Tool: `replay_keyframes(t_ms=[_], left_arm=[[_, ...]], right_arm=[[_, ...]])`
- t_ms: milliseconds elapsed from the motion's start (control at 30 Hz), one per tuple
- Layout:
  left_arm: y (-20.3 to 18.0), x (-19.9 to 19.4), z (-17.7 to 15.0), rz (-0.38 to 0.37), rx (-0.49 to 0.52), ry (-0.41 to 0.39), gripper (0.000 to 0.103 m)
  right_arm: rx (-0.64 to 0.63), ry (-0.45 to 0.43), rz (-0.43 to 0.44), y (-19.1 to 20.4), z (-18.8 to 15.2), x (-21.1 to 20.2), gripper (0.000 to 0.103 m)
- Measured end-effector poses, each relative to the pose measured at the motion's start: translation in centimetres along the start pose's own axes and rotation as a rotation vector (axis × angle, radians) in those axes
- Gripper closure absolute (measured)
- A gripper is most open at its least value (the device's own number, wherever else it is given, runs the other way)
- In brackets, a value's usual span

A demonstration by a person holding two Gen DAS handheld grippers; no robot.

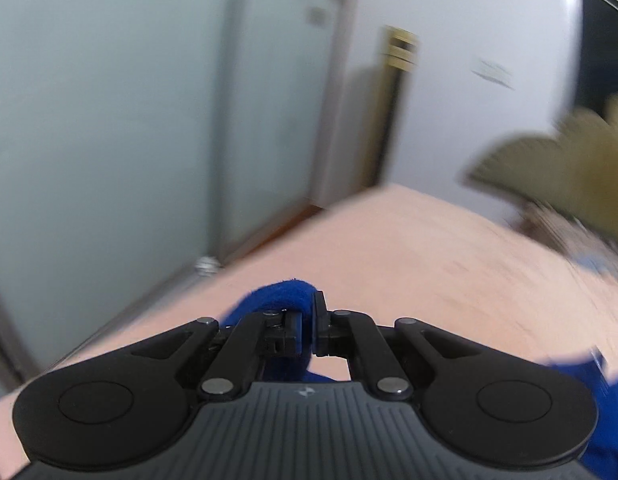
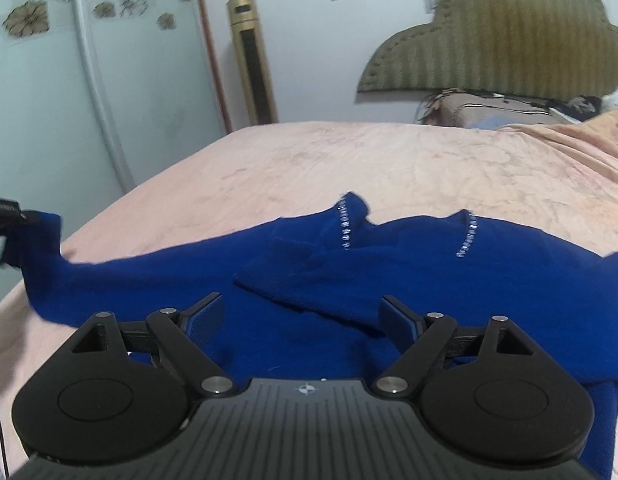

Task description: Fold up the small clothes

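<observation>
A royal-blue knitted top [image 2: 409, 276] with two rows of small silver stones lies spread on the pink bed sheet [image 2: 349, 160]. In the left wrist view my left gripper [image 1: 308, 326] is shut on a fold of the blue top [image 1: 277, 294], lifted above the sheet. In the right wrist view that held end of the top's sleeve [image 2: 41, 240] hangs raised at the far left, pinched by the left gripper's fingertips [image 2: 13, 210]. My right gripper [image 2: 303, 316] stands open low over the middle of the top, with cloth under its jaws but nothing pinched.
An olive padded headboard [image 2: 505, 40] and a patterned pillow [image 2: 493, 110] stand at the bed's far right. A gold tower unit [image 2: 253, 60] stands against the white wall. Pale glass wardrobe doors [image 2: 69, 80] run along the bed's left side.
</observation>
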State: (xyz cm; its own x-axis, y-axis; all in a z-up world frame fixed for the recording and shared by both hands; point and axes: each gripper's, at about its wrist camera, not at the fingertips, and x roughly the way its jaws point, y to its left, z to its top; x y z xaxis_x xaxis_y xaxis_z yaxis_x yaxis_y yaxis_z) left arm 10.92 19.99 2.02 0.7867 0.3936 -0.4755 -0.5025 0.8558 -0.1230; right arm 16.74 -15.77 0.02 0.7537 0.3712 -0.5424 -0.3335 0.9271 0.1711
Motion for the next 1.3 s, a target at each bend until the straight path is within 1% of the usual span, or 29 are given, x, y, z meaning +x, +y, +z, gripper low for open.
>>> replay_keyframes(t_ms=[67,133,200,267,367,400,467,533,633,733,800,833,867,900,933,967,1000,1067,1133,1233,1300], left_arm=[[-3.5,-0.3,-1.4,-0.071,0.098,0.027,0.099],[-6.4,-0.9,-3.3,-0.126,0.2,0.044,0.099],[-9.0,-1.8,-5.9,-0.176,0.321,0.058,0.099],[-11.1,-2.5,-8.0,-0.229,0.422,0.067,0.099],[-12.9,-4.3,-11.4,-0.319,0.566,0.071,0.098],[-13.3,-4.5,-12.1,-0.338,0.608,0.062,0.098],[-13.9,-5.0,-13.2,-0.355,0.697,0.032,0.098],[-14.4,-5.8,-14.2,-0.355,0.759,0.001,0.098],[-14.5,-6.1,-14.9,-0.373,0.792,0.0,0.098],[-14.7,-5.9,-15.1,-0.356,0.815,-0.002,0.097],[-14.9,-5.9,-15.2,-0.338,0.835,-0.016,0.091],[-14.7,-5.9,-15.2,-0.331,0.843,-0.026,0.077],[-14.7,-6.0,-15.2,-0.317,0.844,-0.04,0.049],[-14.7,-6.0,-15.0,-0.296,0.837,-0.062,0.033],[-14.7,-6.1,-15.0,-0.279,0.824,-0.093,0.013],[-14.6,-6.4,-14.9,-0.271,0.808,-0.131,0.012],[-14.6,-6.7,-14.8,-0.271,0.8,-0.15,0.012],[-14.9,-6.9,-14.5,-0.283,0.792,-0.153,0.012],[-15.2,-7.1,-14.6,-0.31,0.806,-0.137,0.012],[-15.3,-7.8,-14.7,-0.419,0.817,-0.099,0.012],[-14.8,-8.0,-14.0,-0.507,0.774,-0.03,0.012]], right_arm=[[0.029,0.003,-0.015,-0.9,-0.2,0.0,0.016],[0.06,0.012,-0.025,-1.8,-0.5,0.0,0.016],[0.085,0.018,-0.032,-2.6,-0.7,0.0,0.016],[0.107,0.02,-0.035,-3.3,-1.0,0.1,0.016],[0.135,0.029,-0.038,-3.9,-1.3,0.4,0.016],[0.143,0.034,-0.037,-4.1,-1.4,0.5,0.016],[0.148,0.04,-0.033,-4.2,-1.6,0.8,0.016],[0.145,0.043,-0.03,-4.1,-1.8,1.0,0.016],[0.15,0.051,-0.027,-4.1,-1.9,1.3,0.016],[0.148,0.054,-0.014,-3.7,-1.8,1.5,0.016],[0.138,0.056,-0.01,-3.5,-1.8,1.6,0.016],[0.135,0.059,-0.011,-3.4,-1.9,1.7,0.016],[0.134,0.061,-0.012,-3.3,-1.9,1.7,0.016],[0.134,0.062,-0.012,-3.3,-1.9,1.8,0.016],[0.135,0.062,-0.011,-3.2,-1.9,1.7,0.016],[0.137,0.062,-0.011,-3.3,-1.9,1.6,0.016],[0.139,0.06,-0.013,-3.3,-1.9,1.5,0.016],[0.133,0.057,-0.017,-3.3,-1.8,1.4,0.016],[0.108,0.053,-0.018,-3.1,-1.4,1.3,0.016],[0.038,0.04,-0.002,-1.9,-0.3,1.2,0.016],[-0.042,0.017,0.02,-0.4,0.6,1.1,0.016]])
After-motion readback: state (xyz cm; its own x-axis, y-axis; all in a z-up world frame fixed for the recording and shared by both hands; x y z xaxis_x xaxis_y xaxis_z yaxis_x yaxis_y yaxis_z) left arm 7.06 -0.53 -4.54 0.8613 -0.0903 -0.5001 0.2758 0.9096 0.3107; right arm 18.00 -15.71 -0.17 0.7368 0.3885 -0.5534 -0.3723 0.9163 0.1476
